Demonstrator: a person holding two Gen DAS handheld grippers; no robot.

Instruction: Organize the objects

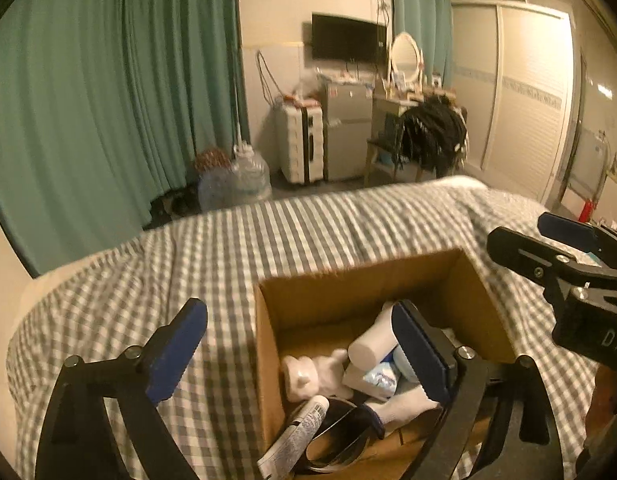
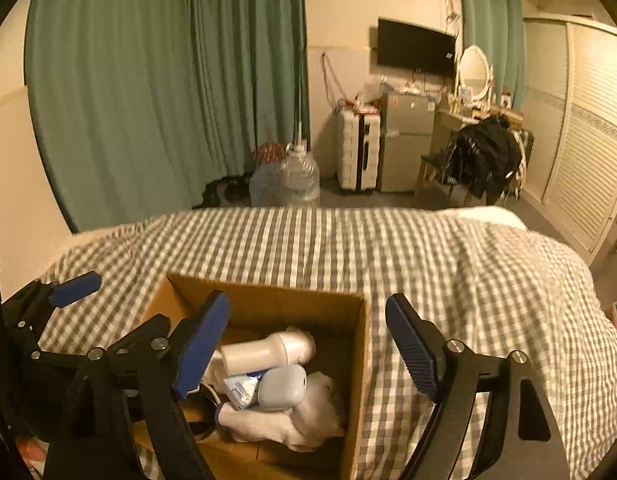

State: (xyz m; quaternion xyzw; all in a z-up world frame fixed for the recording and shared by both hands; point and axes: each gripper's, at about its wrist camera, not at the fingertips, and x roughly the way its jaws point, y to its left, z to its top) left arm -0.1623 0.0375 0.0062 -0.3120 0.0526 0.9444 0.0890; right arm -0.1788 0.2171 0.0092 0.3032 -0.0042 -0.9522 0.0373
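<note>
An open cardboard box [image 1: 460, 272] [image 2: 360, 344] sits on the checked bed. Inside lie a white bottle [image 1: 374, 340] [image 2: 268, 350], a small white figure [image 1: 308, 374], a tube [image 1: 296, 436], a white sock [image 1: 404, 404] [image 2: 276, 424], a blue-white packet [image 1: 382, 380] [image 2: 240, 390], a pale rounded device [image 2: 282, 386] and a dark band [image 1: 340, 436]. My left gripper [image 1: 300, 348] is open and empty, straddling the box's left wall. My right gripper [image 2: 308, 340] is open and empty, straddling the box's right wall; it also shows in the left wrist view [image 1: 548, 248].
The grey-white checked bedcover [image 1: 268, 248] [image 2: 468, 272] spreads around the box. Beyond the bed's far edge stand water jugs [image 2: 296, 180], a suitcase [image 2: 358, 154], a small fridge [image 2: 406, 140], a chair with dark clothes [image 2: 488, 156], green curtains [image 1: 108, 80].
</note>
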